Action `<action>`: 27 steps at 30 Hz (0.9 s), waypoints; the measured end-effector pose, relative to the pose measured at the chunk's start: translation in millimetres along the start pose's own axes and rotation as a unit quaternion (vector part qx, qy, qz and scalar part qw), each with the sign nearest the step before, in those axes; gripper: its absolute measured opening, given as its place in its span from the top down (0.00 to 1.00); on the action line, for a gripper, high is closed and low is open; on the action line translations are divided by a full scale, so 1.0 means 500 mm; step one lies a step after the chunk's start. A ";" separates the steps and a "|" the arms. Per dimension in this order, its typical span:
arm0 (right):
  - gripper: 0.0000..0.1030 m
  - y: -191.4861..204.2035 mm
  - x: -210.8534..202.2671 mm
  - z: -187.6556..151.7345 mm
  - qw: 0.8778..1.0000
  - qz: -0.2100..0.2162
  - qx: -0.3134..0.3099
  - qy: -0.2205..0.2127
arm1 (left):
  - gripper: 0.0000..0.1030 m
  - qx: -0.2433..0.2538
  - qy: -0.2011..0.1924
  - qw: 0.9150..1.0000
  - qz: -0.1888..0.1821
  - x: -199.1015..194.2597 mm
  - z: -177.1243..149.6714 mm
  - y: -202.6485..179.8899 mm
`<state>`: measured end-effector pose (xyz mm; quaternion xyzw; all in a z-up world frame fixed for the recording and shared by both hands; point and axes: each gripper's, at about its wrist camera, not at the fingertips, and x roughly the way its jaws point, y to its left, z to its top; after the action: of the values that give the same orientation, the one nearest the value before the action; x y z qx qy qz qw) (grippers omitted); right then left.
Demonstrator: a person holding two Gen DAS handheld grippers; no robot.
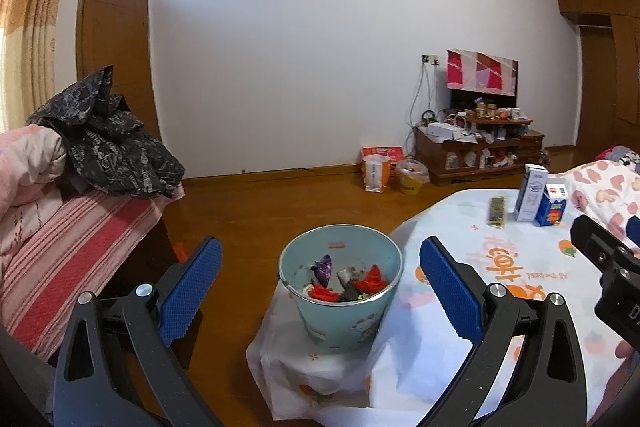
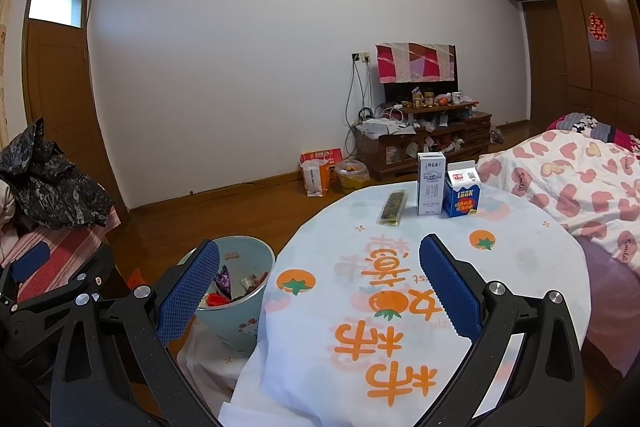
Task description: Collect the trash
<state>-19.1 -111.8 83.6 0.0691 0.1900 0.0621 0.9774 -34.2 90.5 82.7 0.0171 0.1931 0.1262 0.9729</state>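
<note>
partly done, by my read. bin (image 1: 340, 287) beside the table (image 2: 440, 307) already holds wrappers. left on the cloth: snack bar (image 2: 393, 207), milk carton (image 2: 431, 183), blue carton (image 2: 462, 195). my left gripper (image 1: 320, 279) and right gripper (image 2: 320, 283) both gape wide, empty.

Left wrist: looks forward and slightly down, close over the bin (image 1: 340, 291), table (image 1: 520, 307) edge at right.
Right wrist: set further right, low over the table (image 2: 420, 267), facing the far wall.
Shared: bin (image 2: 240, 291), table, cartons (image 1: 542, 201) (image 2: 444, 189), TV stand (image 1: 476, 151) (image 2: 424, 143).
</note>
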 end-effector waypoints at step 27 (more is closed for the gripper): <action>0.04 0.008 -0.002 -0.002 1.000 0.000 -0.005 -0.003 | 0.06 -0.002 0.000 1.000 0.007 0.001 0.006 0.007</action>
<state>-20.5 -107.9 83.8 0.0642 0.1869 0.0625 0.9783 -33.3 94.2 85.7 0.0162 0.1923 0.1337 0.9720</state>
